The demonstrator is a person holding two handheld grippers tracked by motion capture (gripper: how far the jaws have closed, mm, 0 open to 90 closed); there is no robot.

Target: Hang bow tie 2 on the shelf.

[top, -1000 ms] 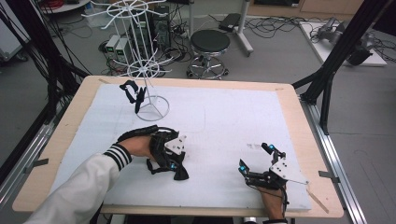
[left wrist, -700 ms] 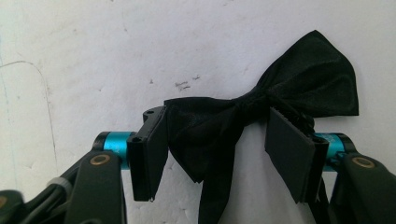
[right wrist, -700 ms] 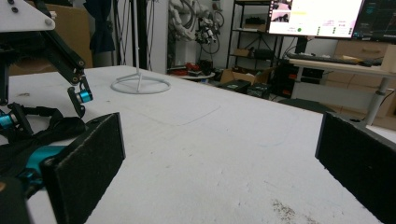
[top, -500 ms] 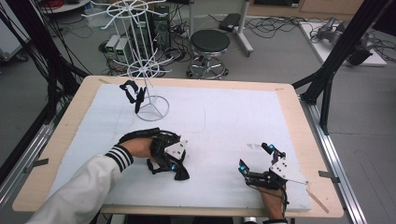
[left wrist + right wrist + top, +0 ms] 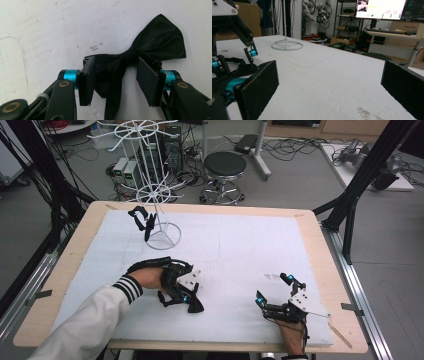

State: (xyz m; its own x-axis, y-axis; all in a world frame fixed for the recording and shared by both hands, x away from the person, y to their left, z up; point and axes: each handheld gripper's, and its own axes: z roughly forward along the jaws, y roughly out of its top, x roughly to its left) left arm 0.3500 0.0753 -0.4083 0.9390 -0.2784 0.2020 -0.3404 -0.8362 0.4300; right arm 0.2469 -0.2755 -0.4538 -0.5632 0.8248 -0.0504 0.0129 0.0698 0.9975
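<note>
In the high view, a wooden-edged table (image 5: 75,247) covered by a white sheet carries a white wire display stand (image 5: 150,185) with a round ring base near its far left corner, and a small black fabric item (image 5: 142,220) hangs from the stand's lower tier. The left gripper (image 5: 192,302), held by a hand in a white sleeve with a striped cuff, points down at the sheet near the front left, over a black satin bow tie (image 5: 196,305) lying flat there. The right gripper (image 5: 272,290) rests near the front right, well apart from the bow tie, with its 2 jaws spread wide. In the left gripper view, the 2 black jaws stand apart on either side of the bow tie (image 5: 150,47), level with its knotted middle; whether the pads touch the cloth I cannot tell, but they are not pressed together. In the right gripper view, the 2 foam-faced jaws stand far apart over bare white sheet, the left gripper (image 5: 232,60) stands at the left above the dark cloth, and the stand's ring base (image 5: 287,45) lies beyond.
</note>
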